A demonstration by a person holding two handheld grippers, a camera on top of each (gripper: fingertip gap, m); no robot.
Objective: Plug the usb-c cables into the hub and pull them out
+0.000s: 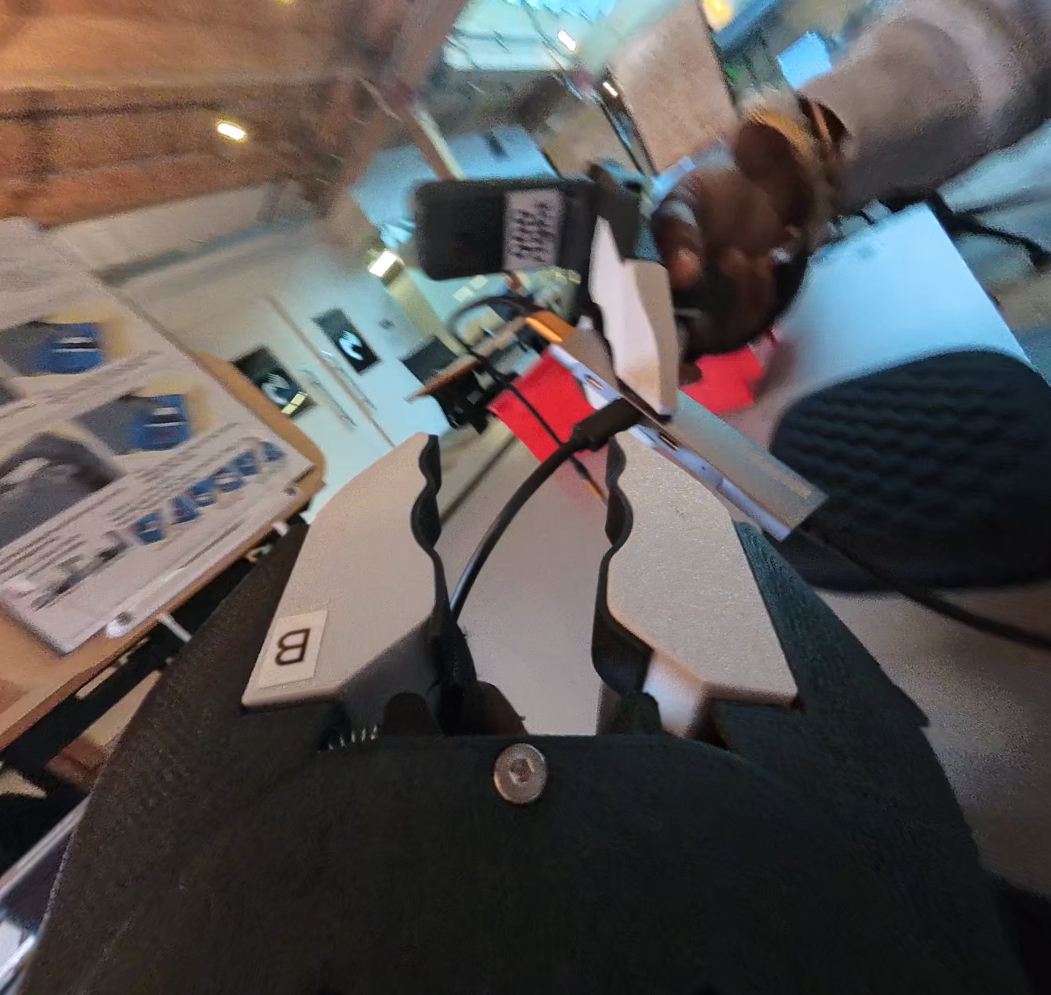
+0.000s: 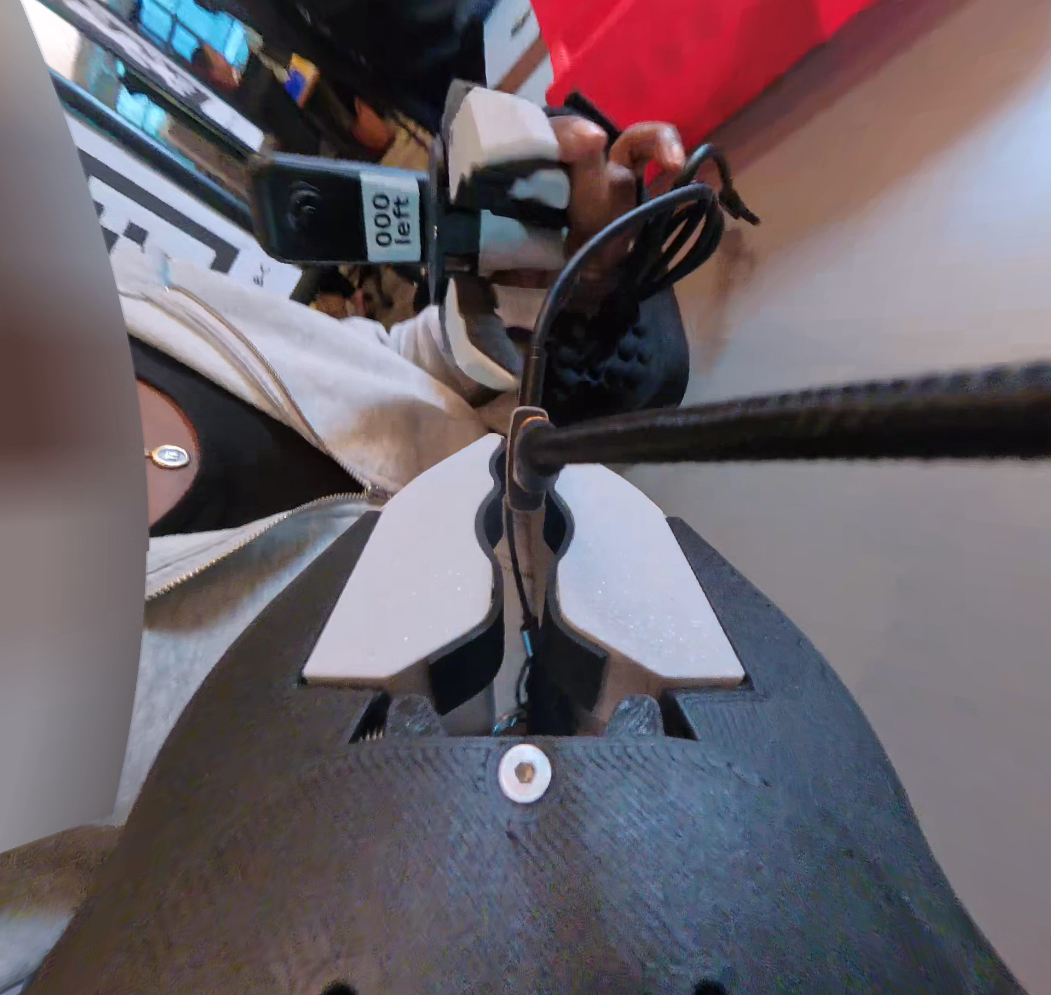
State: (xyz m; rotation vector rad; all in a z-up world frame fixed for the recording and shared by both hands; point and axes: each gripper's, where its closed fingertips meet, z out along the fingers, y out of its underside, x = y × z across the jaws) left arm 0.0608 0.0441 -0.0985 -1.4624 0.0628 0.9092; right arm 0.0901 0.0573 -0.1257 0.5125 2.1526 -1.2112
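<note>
The silver hub (image 1: 722, 473) is a flat bar held off the table. My right gripper (image 2: 526, 467) is shut on it, and the hub shows edge-on between the fingers (image 2: 524, 444). In the left wrist view one right finger (image 1: 631, 331) sits on the hub. A black USB-C plug (image 1: 605, 426) sits in a port on the hub's side. Its thin black cable (image 1: 500, 524) runs back between the fingers of my left gripper (image 1: 520, 450), which is open and does not pinch it. A thick braided cable (image 2: 796, 427) leaves the hub's end to the right.
A red bag (image 1: 534, 399) lies behind the hub on the pale table (image 1: 540, 598). A black mesh-textured object (image 1: 921, 467) sits to the right. A board with printed sheets (image 1: 114, 456) stands at the left. A loose coil of black cable (image 2: 682, 228) hangs by the left hand.
</note>
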